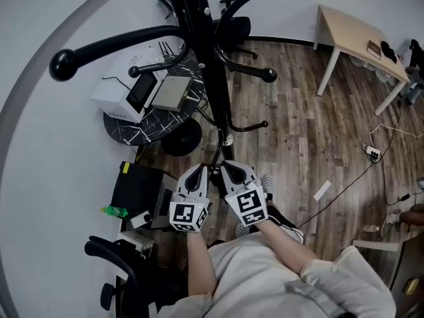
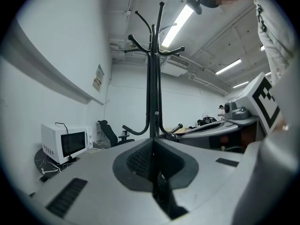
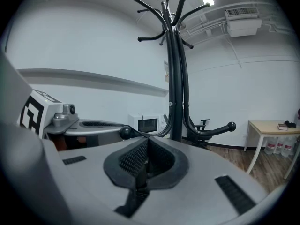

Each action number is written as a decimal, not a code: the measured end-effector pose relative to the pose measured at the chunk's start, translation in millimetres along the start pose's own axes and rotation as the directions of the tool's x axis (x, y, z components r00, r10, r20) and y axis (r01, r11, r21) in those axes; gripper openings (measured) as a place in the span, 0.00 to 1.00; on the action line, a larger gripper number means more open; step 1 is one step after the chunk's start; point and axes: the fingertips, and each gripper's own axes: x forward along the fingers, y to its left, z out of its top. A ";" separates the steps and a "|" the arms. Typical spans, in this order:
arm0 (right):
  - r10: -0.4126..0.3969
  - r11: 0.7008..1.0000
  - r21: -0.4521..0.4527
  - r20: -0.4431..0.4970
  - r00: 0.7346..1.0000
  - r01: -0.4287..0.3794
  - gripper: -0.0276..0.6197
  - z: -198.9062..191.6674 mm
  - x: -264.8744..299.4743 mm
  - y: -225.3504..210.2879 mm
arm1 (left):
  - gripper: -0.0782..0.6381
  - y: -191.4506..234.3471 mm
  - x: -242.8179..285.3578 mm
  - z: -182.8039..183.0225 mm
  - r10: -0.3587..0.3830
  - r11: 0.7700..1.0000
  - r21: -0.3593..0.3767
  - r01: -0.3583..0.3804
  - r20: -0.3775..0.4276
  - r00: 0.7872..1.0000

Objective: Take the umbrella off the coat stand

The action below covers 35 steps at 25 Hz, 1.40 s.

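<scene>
Left tongs [image 1: 197,172] and right tongs [image 1: 230,169] are clenched on nothing, near the coat stand [image 1: 211,78]. No umbrella shows anywhere on it (nor in either gripper view). Expect light, soft fabric; grasp the stiff handle.

Cool, even ceiling light, with fisheye bending in every view

In the left gripper view the ceiling strip lights [image 2: 180,20], high above and beyond the jaws, blow out to pure white. The coat stand [image 2: 153,78], straight ahead of the jaws, reads as a dark silhouette against the pale wall [image 2: 122,107]. In both gripper views the jaws, nearest the lens, are soft and out of focus, while the room beyond them is sharper. Both views fall off to a black ring at the corners, and straight lines bow towards the edges. In the head view the wood floor [image 1: 298,131], to the right of the jaws, is evenly lit with only faint, soft shadows.
</scene>
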 end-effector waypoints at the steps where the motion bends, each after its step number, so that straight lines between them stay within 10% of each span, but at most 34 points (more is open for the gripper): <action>1: -0.001 1.000 -0.001 0.000 1.000 0.001 0.06 0.3 -1.0 0.2 | 0.14 -0.5 -0.3 0.7 0.001 1.000 -0.001 -0.001 0.001 1.000; 35: -0.035 0.996 0.079 -0.084 0.996 0.042 0.06 -50.2 -49.0 3.8 | 0.14 -51.5 -23.6 -38.9 -0.043 0.996 -0.078 0.039 -0.046 0.998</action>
